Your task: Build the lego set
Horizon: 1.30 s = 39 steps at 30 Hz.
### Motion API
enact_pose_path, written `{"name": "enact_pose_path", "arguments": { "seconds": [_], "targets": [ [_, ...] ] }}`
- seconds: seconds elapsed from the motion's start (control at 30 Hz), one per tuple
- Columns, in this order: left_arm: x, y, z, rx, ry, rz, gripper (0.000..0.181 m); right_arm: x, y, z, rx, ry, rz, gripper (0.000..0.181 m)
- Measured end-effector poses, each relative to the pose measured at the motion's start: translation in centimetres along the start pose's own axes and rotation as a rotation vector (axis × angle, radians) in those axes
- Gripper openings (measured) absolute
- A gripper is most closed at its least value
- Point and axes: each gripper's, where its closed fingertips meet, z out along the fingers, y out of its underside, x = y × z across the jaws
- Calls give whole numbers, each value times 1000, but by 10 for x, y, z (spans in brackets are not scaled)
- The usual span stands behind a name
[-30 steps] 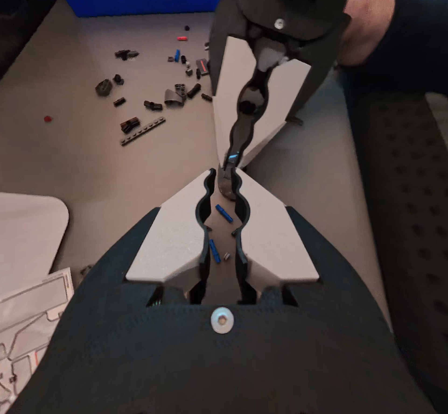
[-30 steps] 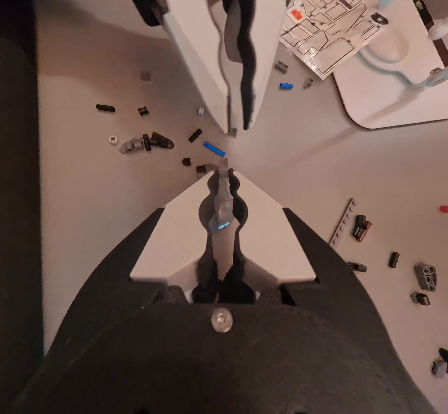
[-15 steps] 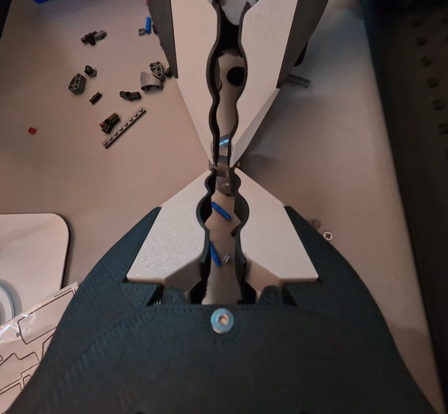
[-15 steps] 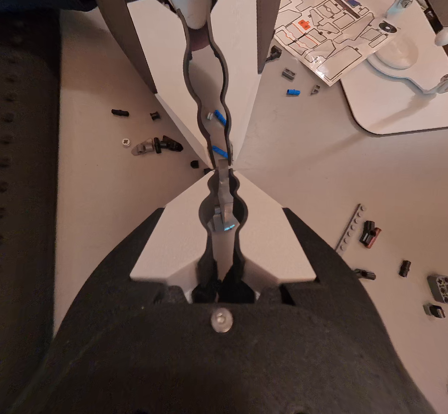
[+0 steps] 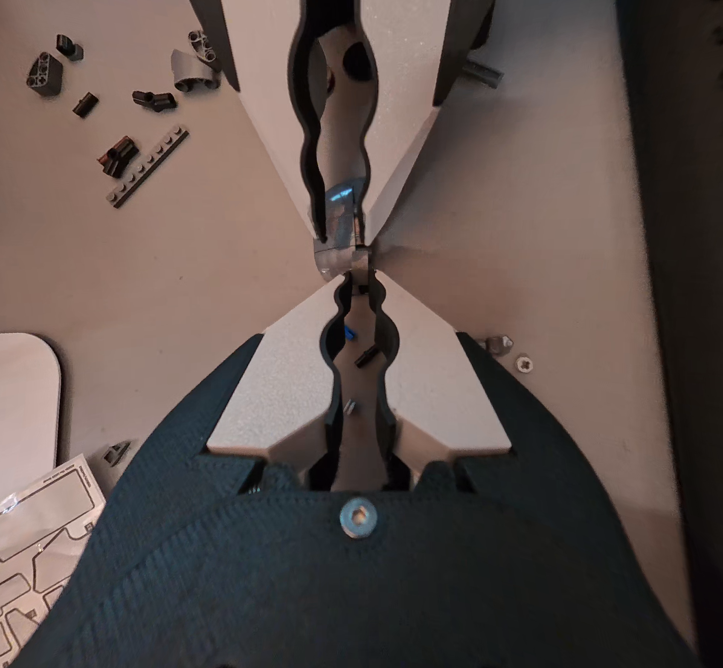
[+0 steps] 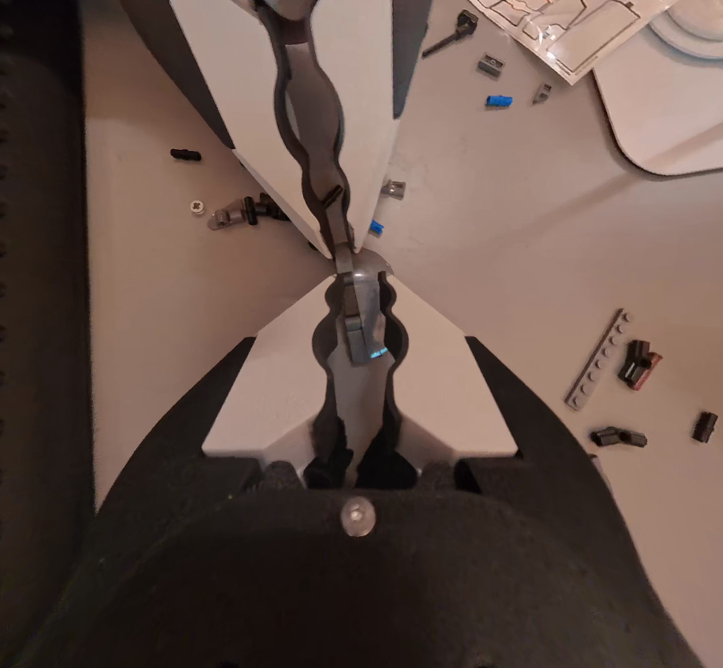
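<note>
Grippers now tip to tip; grey piece bridged between both

Left to right in left wrist view: loose parts lie on the table (image 5: 117, 277) at far left, among them a long grey studded plate (image 5: 148, 166); these sit nearer the frame edge than 1.0 s ago, when the opposing tool stood tilted and off-axis. Centre: left gripper (image 5: 358, 281) has closed in from its wider gap and appears to pinch the near end of the grey curved piece (image 5: 341, 254), though the contact is small and partly hidden. Right gripper (image 6: 358, 277) is clamped on the same piece (image 6: 362, 330), which runs back between its fingers. Judgement: a mating or hand-over step is in progress. Pose: both tools aligned nose to nose, low over the table, roughly collinear. Far right in right wrist view: sticker sheet (image 6: 567, 3) untouched
</note>
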Motion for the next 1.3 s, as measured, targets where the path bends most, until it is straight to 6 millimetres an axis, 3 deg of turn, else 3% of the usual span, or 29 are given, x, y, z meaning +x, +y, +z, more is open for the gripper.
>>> {"name": "enact_pose_path", "arguments": {
  "seconds": [1.07,1.3],
  "targets": [
    [1,2,7,-58,-15,-23,6,10,3,4,-6,26,54,18],
    [-1,5,7,-70,-18,-29,6,13,11,-1,-16,14,74,31]
  ]
}}
